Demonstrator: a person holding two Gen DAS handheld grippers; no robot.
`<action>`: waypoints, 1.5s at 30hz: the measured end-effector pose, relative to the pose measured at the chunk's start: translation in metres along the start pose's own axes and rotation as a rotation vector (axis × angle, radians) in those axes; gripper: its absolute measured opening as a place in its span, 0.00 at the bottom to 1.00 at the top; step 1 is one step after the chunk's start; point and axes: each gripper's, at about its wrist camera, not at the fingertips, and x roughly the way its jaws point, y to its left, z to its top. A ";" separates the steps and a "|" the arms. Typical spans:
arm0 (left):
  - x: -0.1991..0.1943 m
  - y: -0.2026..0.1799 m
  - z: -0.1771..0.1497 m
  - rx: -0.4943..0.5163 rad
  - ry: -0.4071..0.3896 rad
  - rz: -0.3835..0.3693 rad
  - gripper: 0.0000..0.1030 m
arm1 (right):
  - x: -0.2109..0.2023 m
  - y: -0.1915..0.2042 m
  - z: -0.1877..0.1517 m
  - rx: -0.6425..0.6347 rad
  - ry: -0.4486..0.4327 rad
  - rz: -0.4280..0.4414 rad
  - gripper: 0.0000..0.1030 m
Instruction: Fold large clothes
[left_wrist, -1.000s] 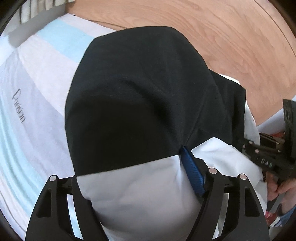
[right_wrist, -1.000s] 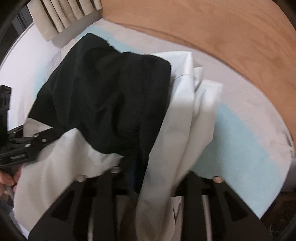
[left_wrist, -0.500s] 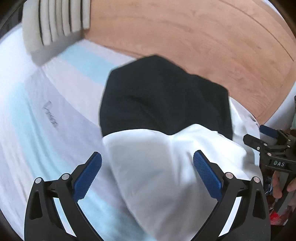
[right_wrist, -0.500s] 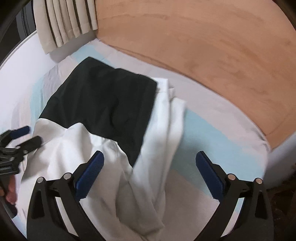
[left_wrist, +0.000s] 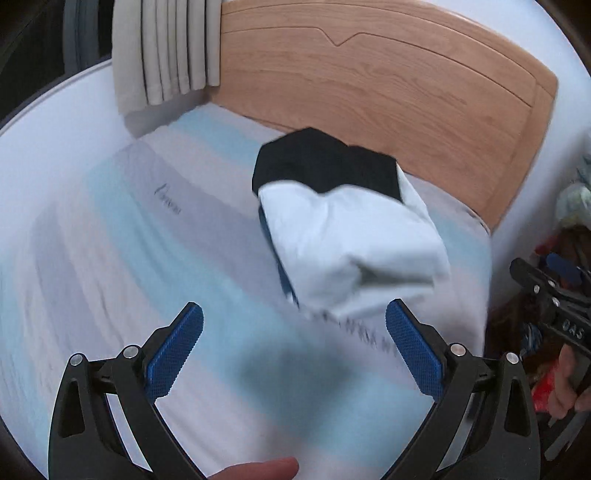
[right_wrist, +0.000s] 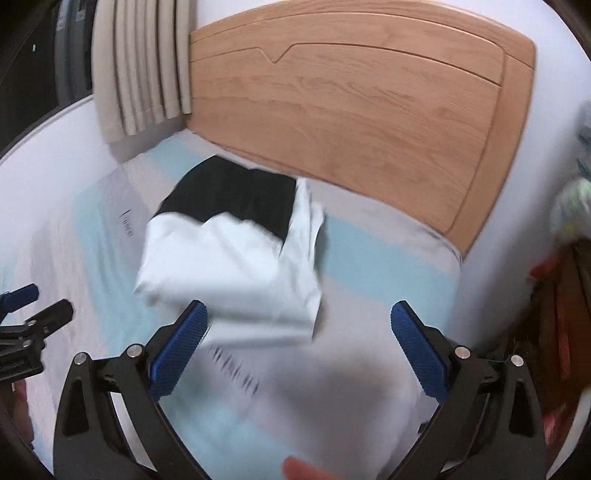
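A black and white garment (left_wrist: 343, 236) lies folded in a thick bundle on the striped bed (left_wrist: 147, 258), black part toward the headboard. In the right wrist view the same garment (right_wrist: 236, 258) sits left of centre. My left gripper (left_wrist: 295, 347) is open, pulled back and above the bed, with nothing between its blue pads (left_wrist: 173, 350). My right gripper (right_wrist: 299, 350) is open too, clear of the cloth, its blue pads (right_wrist: 417, 354) bare. The right gripper (left_wrist: 554, 314) also shows at the right edge of the left wrist view, held by a hand.
A wooden headboard (left_wrist: 369, 96) stands behind the bed, with a beige curtain (left_wrist: 162, 51) to its left. Cluttered coloured items (left_wrist: 569, 236) lie off the bed's right side. A fingertip (left_wrist: 258, 469) shows at the bottom edge. The striped bedsheet (right_wrist: 369, 266) surrounds the bundle.
Both grippers let go of the garment, opened wide and drew back and up from it. The bundle now lies free on the bed, farther away in both views.
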 end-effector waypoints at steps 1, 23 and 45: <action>-0.014 -0.001 -0.013 0.000 0.000 0.004 0.94 | -0.012 0.002 -0.010 -0.004 0.005 0.000 0.93; -0.093 -0.043 -0.147 0.004 -0.016 -0.005 0.94 | -0.133 0.008 -0.140 -0.011 -0.040 -0.021 0.93; -0.100 -0.060 -0.149 0.019 -0.047 0.007 0.94 | -0.141 0.000 -0.143 -0.029 -0.047 -0.041 0.93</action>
